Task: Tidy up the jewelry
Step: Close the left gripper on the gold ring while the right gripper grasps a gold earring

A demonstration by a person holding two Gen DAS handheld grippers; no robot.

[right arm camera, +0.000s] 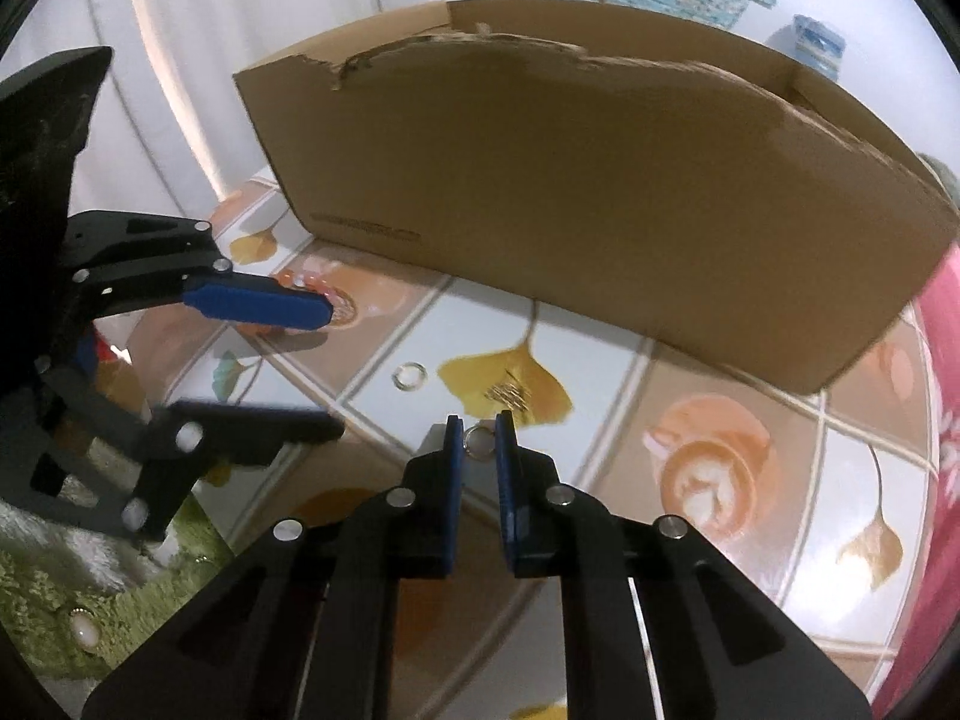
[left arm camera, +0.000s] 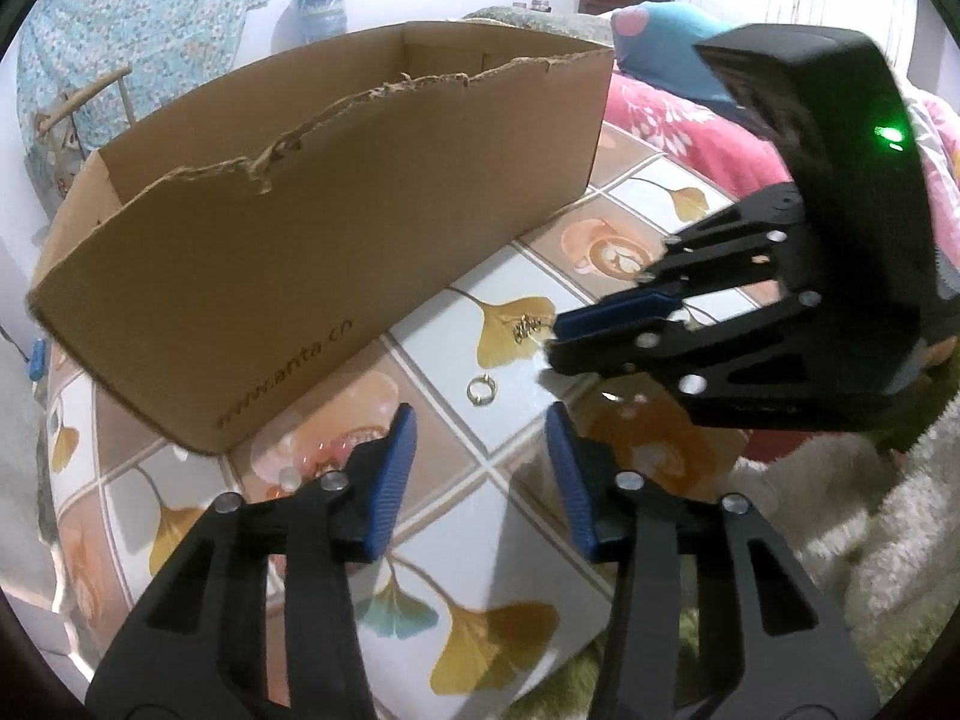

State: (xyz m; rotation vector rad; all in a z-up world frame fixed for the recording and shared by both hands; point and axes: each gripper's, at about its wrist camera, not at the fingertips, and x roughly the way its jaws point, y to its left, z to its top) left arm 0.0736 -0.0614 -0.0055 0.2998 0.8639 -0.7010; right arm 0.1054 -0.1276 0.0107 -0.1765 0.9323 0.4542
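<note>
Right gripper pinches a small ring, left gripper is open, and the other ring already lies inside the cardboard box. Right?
No. The other ring lies on the tablecloth in front of the cardboard box, not inside, as the left wrist view shows. The right gripper does pinch a small ring and the left gripper is open.

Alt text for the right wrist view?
The right tongs close around a small ring above a ginkgo-patterned tablecloth. Ahead stands a cardboard box; the left tongs hover open at left.
</note>
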